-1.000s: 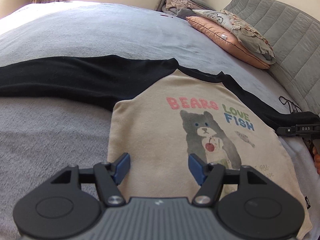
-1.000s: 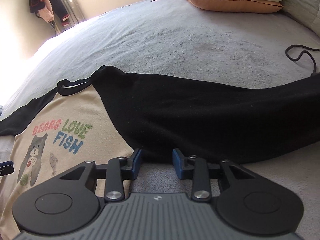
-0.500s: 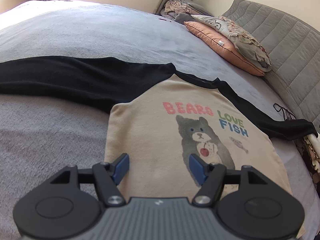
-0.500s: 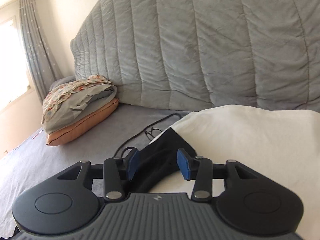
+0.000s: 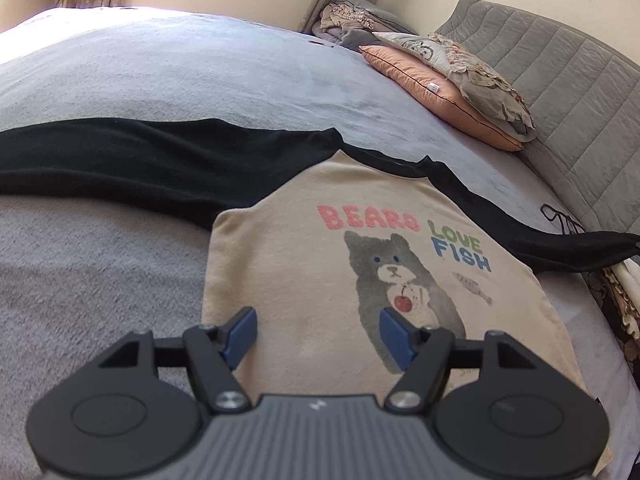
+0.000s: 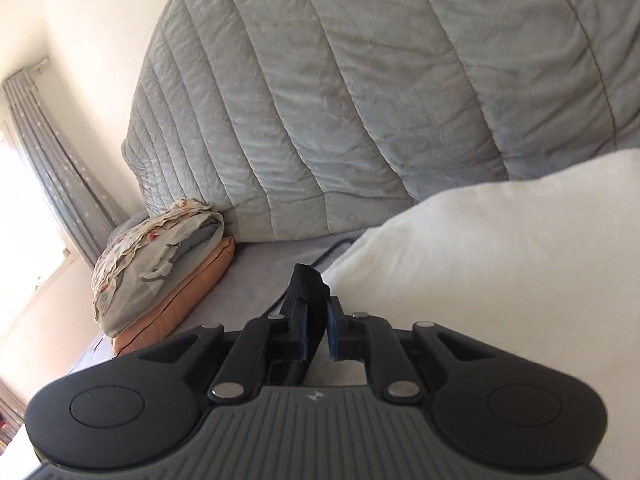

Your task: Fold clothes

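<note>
A beige raglan shirt [image 5: 320,272] with black sleeves and a "BEARS LOVE FISH" bear print lies flat on the grey bed. Its left sleeve [image 5: 120,160] stretches out to the left; its right sleeve [image 5: 560,248] runs to the right. My left gripper [image 5: 318,334] is open and empty, low over the shirt's lower body. In the right wrist view, my right gripper [image 6: 316,326] is shut on the black cuff [image 6: 308,284] of the right sleeve, beside a white cloth [image 6: 500,264].
Stacked pillows [image 5: 452,80] lie at the bed's far right, also in the right wrist view [image 6: 160,272]. A grey quilted headboard [image 6: 360,100] stands close behind. A black cord [image 5: 560,218] lies by the sleeve end. A clothes heap [image 5: 348,24] sits at the far corner.
My right gripper swung from the sleeve's middle to its cuff end and closed on it. The left gripper stayed open over the shirt, shifting only slightly.
</note>
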The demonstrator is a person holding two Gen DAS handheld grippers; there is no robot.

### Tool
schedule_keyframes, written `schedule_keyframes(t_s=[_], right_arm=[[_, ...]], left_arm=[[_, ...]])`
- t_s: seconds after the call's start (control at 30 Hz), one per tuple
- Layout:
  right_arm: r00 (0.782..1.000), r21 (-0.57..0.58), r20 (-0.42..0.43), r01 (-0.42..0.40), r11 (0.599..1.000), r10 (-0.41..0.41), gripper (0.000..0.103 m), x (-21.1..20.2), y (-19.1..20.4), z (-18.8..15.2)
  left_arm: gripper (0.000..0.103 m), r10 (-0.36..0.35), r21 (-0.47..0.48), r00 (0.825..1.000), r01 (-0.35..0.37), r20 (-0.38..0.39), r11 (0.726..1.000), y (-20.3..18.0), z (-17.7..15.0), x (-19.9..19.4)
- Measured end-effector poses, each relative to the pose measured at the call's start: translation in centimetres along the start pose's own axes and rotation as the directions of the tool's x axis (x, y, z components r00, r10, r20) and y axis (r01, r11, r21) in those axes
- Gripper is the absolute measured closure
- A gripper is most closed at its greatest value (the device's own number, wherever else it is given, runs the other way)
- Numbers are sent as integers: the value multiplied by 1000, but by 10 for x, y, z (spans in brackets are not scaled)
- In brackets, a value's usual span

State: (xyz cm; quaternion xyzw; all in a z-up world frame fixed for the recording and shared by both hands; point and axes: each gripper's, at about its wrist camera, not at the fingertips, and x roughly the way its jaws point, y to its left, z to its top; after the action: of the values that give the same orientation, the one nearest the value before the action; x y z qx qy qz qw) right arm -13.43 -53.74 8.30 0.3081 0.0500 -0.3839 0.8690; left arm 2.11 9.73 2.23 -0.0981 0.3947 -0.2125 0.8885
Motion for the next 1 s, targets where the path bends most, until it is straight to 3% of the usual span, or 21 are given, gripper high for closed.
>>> schedule_keyframes(t_s=[0.1, 0.17, 0.27, 0.37, 0.47, 0.57, 0.6, 0.63, 0.67, 0.73, 0.8, 0.87, 1.0], right_arm=[[997, -41, 36, -62, 997, 63, 93, -6, 16, 0], [985, -57, 51, -162, 985, 165, 93, -15, 31, 4], [930, -198, 65, -342, 919, 360, 93, -39, 79, 8], [822, -263, 13, -547, 795, 570, 93, -73, 134, -2], [672, -348, -104, -715, 606, 733, 93, -112, 201, -32], [527, -369, -266, -829, 420, 807, 93, -147, 260, -94], [478, -362, -321, -860, 360, 818, 93, -157, 278, -117], [442, -365, -385, -879, 305, 810, 93, -164, 293, -144], [398, -370, -486, -900, 229, 778, 93, -173, 308, -180], [338, -343, -650, -930, 135, 680, 93, -185, 320, -241], [310, -332, -749, -941, 73, 586, 93, -197, 318, -284], [295, -329, -810, -944, 24, 507, 93, -205, 319, -310], [270, -309, -840, -951, -7, 471, 93, -215, 320, -310]], left_arm=[[34, -3, -10, 1000, 3, 6, 1000, 1, 1, -2], [34, -5, -16, 1000, 5, 11, 1000, 1, 3, -3], [34, -23, -40, 1000, 24, 20, 999, 2, 5, -6], [34, -53, -90, 998, 57, 43, 994, 8, 12, -13], [32, -74, -159, 994, 87, 86, 983, 21, 20, -25], [31, -96, -250, 987, 125, 126, 960, 38, 25, -37], [31, -110, -291, 985, 146, 136, 946, 45, 24, -39], [31, -124, -332, 981, 167, 147, 928, 51, 23, -41], [30, -137, -372, 978, 187, 158, 909, 58, 23, -43], [29, -155, -439, 974, 212, 164, 873, 68, 20, -43], [29, -186, -489, 971, 235, 148, 840, 73, 17, -37], [28, -192, -509, 973, 229, 124, 830, 73, 15, -32], [28, -186, -522, 978, 210, 99, 826, 72, 14, -29]])
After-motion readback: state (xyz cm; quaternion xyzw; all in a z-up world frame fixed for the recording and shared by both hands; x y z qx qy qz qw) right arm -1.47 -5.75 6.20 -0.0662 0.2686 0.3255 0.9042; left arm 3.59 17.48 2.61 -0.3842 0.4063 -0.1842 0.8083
